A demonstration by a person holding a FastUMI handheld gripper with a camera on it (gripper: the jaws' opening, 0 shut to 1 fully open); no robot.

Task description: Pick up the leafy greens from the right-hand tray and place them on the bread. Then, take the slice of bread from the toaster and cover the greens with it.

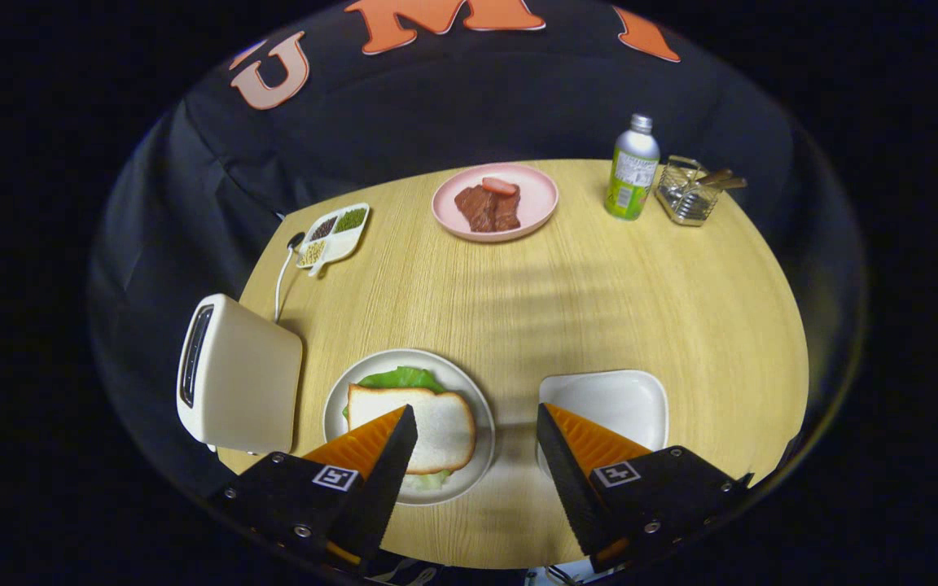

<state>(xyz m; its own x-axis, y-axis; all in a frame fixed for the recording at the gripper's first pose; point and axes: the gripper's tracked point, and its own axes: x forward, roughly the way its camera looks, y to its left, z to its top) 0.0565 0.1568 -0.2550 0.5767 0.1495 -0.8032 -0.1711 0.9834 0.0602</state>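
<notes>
Gripper (477, 419) fingers apart, holding nothing; bread slice (436, 423) covers greens (400, 378) on plate (469, 391) beside toaster (237, 374).

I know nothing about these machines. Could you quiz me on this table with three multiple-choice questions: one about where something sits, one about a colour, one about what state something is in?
1. Where is the toaster?
A. beside the bottle
B. beside the sandwich plate
C. on the pink plate

2. What colour is the plate holding the meat?
A. pink
B. blue
C. black

3. How is the gripper?
A. shut on the bread
B. shut on the bottle
C. open, holding nothing

Answers: 1 B, it stands next to the white plate. 2 A, its rim is pink. 3 C, the fingers stand wide apart above the table.
</notes>
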